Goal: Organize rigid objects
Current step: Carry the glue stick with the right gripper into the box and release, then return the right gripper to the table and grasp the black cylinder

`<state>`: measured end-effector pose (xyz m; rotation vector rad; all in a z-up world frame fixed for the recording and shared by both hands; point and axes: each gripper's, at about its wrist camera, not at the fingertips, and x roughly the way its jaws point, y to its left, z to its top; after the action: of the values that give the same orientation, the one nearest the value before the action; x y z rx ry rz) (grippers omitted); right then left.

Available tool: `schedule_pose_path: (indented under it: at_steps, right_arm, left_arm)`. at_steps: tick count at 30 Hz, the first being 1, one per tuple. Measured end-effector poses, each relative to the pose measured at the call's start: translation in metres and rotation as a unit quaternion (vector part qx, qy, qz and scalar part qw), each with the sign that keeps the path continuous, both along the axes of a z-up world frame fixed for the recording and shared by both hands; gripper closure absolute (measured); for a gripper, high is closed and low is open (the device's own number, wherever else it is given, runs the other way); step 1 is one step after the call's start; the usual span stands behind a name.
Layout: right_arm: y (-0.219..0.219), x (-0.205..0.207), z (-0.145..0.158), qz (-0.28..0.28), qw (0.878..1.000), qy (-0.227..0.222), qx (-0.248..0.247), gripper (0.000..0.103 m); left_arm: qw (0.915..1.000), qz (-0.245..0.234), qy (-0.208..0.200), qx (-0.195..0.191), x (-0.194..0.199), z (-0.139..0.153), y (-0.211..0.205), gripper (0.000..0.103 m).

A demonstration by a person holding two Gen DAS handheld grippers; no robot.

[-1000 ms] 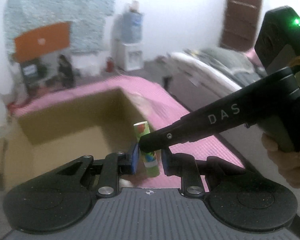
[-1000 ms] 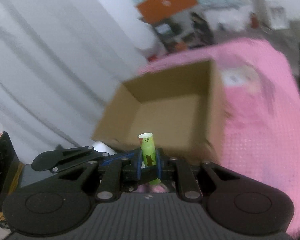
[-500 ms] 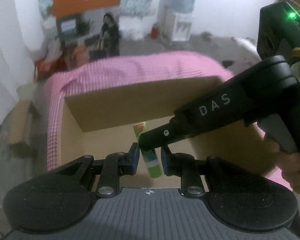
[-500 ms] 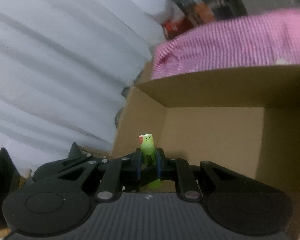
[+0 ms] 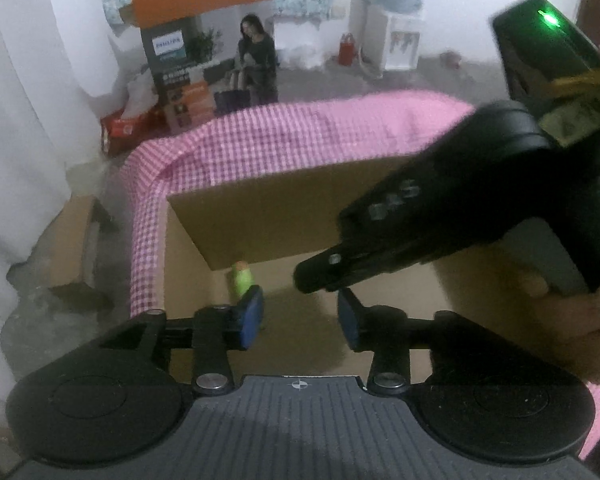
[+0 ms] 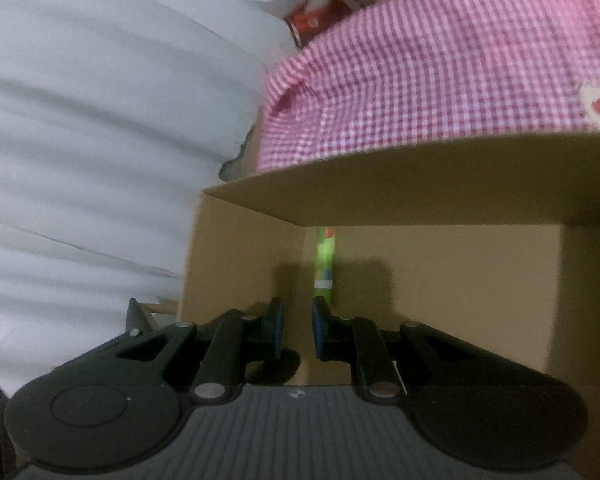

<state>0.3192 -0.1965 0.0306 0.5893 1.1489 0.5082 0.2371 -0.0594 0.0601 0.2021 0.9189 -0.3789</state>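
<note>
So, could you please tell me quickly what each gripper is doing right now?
Left gripper: open, holding nothing.
Right gripper: open, holding nothing; green tube lies in the cardboard box.

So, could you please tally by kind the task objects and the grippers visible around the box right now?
Green tube: 1, inside the box
Cardboard box: 1
Grippers: 2, left gripper and right gripper, both open and empty
Total: 4

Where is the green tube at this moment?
The green tube is inside the cardboard box, near its far left corner, in both views. It lies just beyond the open right gripper, held by neither gripper.
</note>
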Motion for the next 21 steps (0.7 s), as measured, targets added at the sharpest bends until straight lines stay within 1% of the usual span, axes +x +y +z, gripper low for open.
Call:
schedule_pose_path:
  at_steps: [1,2,3,4,5,6,7,8,9,10,11,12,14,17,21]
  right_arm:
    - [-0.003,-0.007,0.007,-0.001,1.000,-0.010,0.000,0.085]
    - [-0.007,-0.017,0.017,-0.001,1.000,-0.022,-0.001,0.085]
    - [-0.010,-0.026,0.026,-0.001,0.999,-0.036,-0.004,0.085]
    - [-0.014,-0.039,0.036,0.000,0.999,-0.052,-0.008,0.084]
    - [-0.018,-0.054,0.047,0.000,0.998,-0.068,-0.008,0.084]
    - [-0.022,-0.069,0.056,0.000,0.997,-0.082,-0.004,0.081]
    - [-0.026,-0.085,0.064,-0.001,0.995,-0.096,0.002,0.072]
    - [-0.032,-0.103,0.072,-0.004,0.994,-0.110,0.006,0.064]
    - [-0.038,-0.122,0.078,-0.009,0.992,-0.123,0.010,0.042]
    - [-0.043,-0.139,0.083,-0.014,0.990,-0.139,0.014,0.030]
    - [-0.049,-0.161,0.088,-0.019,0.987,-0.160,0.012,0.030]
    - [-0.054,-0.180,0.091,-0.025,0.985,-0.172,0.007,0.030]
    - [-0.066,-0.214,0.090,-0.042,0.983,-0.180,0.007,0.030]
    - [-0.086,-0.257,0.075,-0.071,0.982,-0.174,0.014,0.030]
    - [-0.108,-0.297,0.044,-0.114,0.982,-0.153,0.002,0.030]
  left_arm:
    - [0.9999,-0.001,-0.006,-0.008,-0.006,0.006,0.002,0.056]
    - [0.9998,-0.003,-0.013,-0.016,-0.012,0.011,0.004,0.050]
    - [0.9995,-0.006,-0.021,-0.024,-0.020,0.018,0.006,0.043]
    - [0.9990,-0.008,-0.028,-0.034,-0.029,0.025,0.009,0.039]
    - [0.9983,-0.011,-0.036,-0.043,-0.036,0.031,0.010,0.032]
    - [0.9975,-0.016,-0.046,-0.051,-0.047,0.038,0.011,0.027]
    - [0.9967,-0.021,-0.054,-0.057,-0.057,0.044,0.011,0.024]
    - [0.9958,-0.027,-0.062,-0.062,-0.067,0.049,0.011,0.019]
    - [0.9947,-0.034,-0.069,-0.068,-0.078,0.053,0.011,0.014]
    - [0.9936,-0.042,-0.075,-0.074,-0.089,0.056,0.010,0.011]
    - [0.9920,-0.053,-0.081,-0.081,-0.101,0.058,0.010,0.007]
    - [0.9907,-0.061,-0.086,-0.086,-0.111,0.059,0.009,0.005]
    - [0.9884,-0.080,-0.087,-0.095,-0.132,0.057,0.005,0.004]
    - [0.9858,-0.109,-0.079,-0.100,-0.159,0.043,-0.006,0.004]
    - [0.9833,-0.148,-0.054,-0.092,-0.180,0.010,-0.026,0.005]
